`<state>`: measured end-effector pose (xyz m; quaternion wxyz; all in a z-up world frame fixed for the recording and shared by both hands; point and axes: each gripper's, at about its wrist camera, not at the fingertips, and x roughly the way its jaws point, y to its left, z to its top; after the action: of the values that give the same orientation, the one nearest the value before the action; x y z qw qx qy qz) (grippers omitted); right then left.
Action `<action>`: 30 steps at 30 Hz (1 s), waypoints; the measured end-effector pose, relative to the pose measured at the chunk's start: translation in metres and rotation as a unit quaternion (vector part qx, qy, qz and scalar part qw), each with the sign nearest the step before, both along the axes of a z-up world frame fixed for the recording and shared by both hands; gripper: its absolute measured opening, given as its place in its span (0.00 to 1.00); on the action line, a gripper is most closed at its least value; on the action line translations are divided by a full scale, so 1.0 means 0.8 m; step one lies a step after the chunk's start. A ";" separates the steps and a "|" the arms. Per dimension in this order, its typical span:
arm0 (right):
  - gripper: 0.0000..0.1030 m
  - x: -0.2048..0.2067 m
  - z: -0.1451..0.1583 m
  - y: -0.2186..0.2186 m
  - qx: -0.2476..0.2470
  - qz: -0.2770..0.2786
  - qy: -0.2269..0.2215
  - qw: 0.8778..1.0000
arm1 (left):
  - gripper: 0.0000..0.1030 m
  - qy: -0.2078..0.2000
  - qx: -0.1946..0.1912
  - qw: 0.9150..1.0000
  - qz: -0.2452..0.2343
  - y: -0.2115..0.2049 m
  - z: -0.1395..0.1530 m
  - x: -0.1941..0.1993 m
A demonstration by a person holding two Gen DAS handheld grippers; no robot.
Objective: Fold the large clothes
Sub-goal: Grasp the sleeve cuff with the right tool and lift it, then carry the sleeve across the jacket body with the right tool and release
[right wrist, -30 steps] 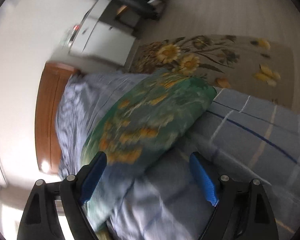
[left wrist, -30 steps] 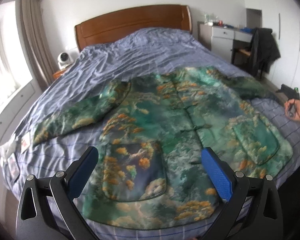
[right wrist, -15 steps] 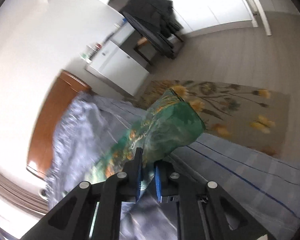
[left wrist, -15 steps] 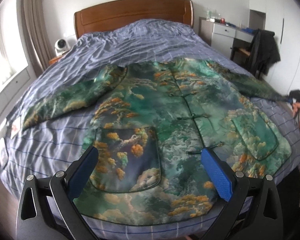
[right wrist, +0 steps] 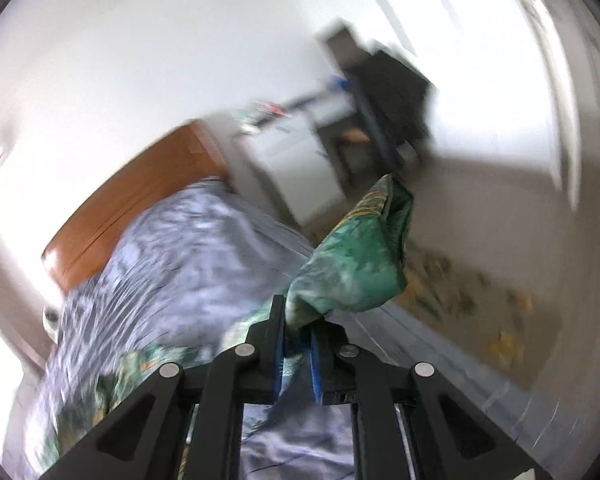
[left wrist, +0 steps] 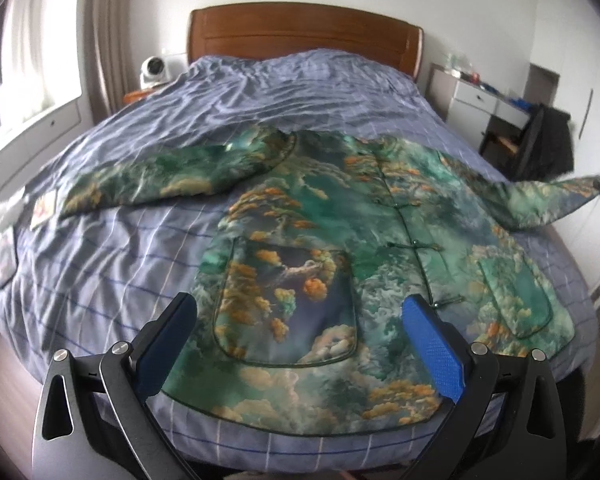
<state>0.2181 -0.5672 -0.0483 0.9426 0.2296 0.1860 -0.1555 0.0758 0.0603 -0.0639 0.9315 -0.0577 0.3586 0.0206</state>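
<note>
Now our right gripper is clamped on the cuff of the jacket's sleeve, its jaws having just closed on it, holding it clear of the bed, presumably to swing it across the body. Our left gripper hangs wide open and empty at six o'clock over the hem. The green jacket lies face up on a blue checked bedspread; the wooden headboard sits at twelve, a desk at two.

No readable text

Small packets lie at the bed's left edge; their print is too blurred to read.
</note>
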 end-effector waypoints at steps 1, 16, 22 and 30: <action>0.10 0.000 0.018 0.024 -0.033 0.020 -0.008 0.999 | 0.99 0.000 -0.004 1.000 0.003 0.002 -0.001 -0.001; 0.10 -0.014 0.017 0.381 -0.338 0.333 -0.013 0.880 | 0.99 0.008 -0.005 1.000 0.011 0.010 -0.012 -0.007; 0.10 -0.014 -0.067 0.446 -0.313 0.411 0.062 0.854 | 0.99 0.025 -0.023 0.999 0.008 0.014 -0.024 0.002; 0.66 -0.035 -0.158 0.472 -0.287 0.450 0.163 0.830 | 0.99 0.066 -0.111 0.990 -0.050 0.005 -0.037 0.046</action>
<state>0.1904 -0.1898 -0.1748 0.8877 -0.1890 0.3665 0.2049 0.1124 0.0647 -0.0934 0.8935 -0.1414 0.4215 -0.0628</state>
